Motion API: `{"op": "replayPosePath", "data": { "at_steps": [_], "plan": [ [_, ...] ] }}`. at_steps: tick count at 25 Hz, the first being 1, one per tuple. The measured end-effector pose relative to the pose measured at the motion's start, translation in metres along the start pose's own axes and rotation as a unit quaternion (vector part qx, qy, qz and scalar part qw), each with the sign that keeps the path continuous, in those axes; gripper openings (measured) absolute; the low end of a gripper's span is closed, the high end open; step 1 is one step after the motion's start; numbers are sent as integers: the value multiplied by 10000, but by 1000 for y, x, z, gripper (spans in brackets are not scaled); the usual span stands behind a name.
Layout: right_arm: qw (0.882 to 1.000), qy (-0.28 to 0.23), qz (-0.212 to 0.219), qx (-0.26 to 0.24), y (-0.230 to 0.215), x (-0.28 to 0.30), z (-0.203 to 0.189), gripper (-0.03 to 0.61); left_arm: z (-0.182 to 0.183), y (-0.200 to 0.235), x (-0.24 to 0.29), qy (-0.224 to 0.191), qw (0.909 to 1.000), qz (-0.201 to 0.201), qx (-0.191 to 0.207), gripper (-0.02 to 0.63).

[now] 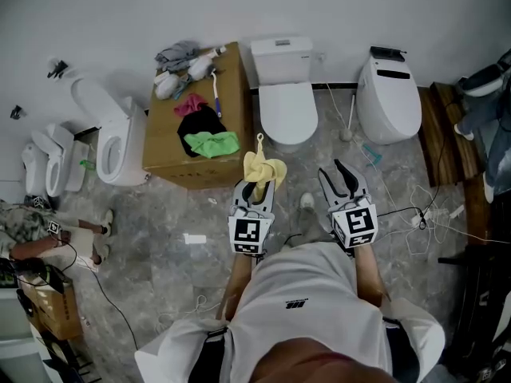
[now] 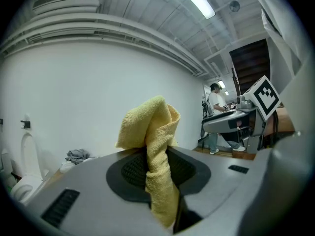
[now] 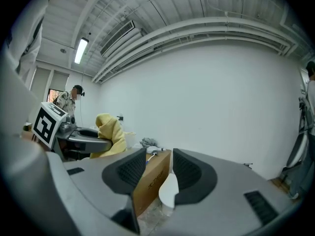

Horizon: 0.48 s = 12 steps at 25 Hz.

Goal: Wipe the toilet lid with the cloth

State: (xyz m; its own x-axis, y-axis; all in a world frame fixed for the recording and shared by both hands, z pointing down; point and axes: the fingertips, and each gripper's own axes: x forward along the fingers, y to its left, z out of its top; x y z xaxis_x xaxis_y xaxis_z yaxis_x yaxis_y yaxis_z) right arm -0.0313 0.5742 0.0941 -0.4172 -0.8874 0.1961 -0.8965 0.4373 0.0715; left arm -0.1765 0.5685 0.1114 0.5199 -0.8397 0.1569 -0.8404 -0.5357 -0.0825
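In the head view I have the yellow cloth (image 1: 263, 168) pinched in the left gripper (image 1: 257, 187), held short of the white toilet (image 1: 285, 70). The toilet lid (image 1: 286, 112) is down and nothing touches it. I judge the cloth is fetched and all the wiping is left to do. The right gripper (image 1: 342, 179) hangs beside it. A cardboard box (image 1: 233, 86) carrying a green cloth (image 1: 214, 143) stands just left of the toilet, and cables (image 1: 415, 202) trail over the floor at right. Neither blocks my way.

In the left gripper view, the jaws are clamped together on the cloth, which bunches up above them.

In the right gripper view, the jaws stand apart with nothing between them. The box and lid edge show beyond the gap.
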Motion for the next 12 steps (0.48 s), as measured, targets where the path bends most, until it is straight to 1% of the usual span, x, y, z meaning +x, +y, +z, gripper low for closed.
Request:
{"op": "replayPosePath", "data": {
  "at_steps": [5, 12],
  "plan": [
    [9999, 74, 60, 56, -36, 41, -2, 186, 3, 16, 50, 32, 10000, 49, -48, 104],
    [9997, 78, 249, 26, -88, 93, 9, 186, 15, 30, 115, 86, 9997, 191, -91, 104]
  ]
}}
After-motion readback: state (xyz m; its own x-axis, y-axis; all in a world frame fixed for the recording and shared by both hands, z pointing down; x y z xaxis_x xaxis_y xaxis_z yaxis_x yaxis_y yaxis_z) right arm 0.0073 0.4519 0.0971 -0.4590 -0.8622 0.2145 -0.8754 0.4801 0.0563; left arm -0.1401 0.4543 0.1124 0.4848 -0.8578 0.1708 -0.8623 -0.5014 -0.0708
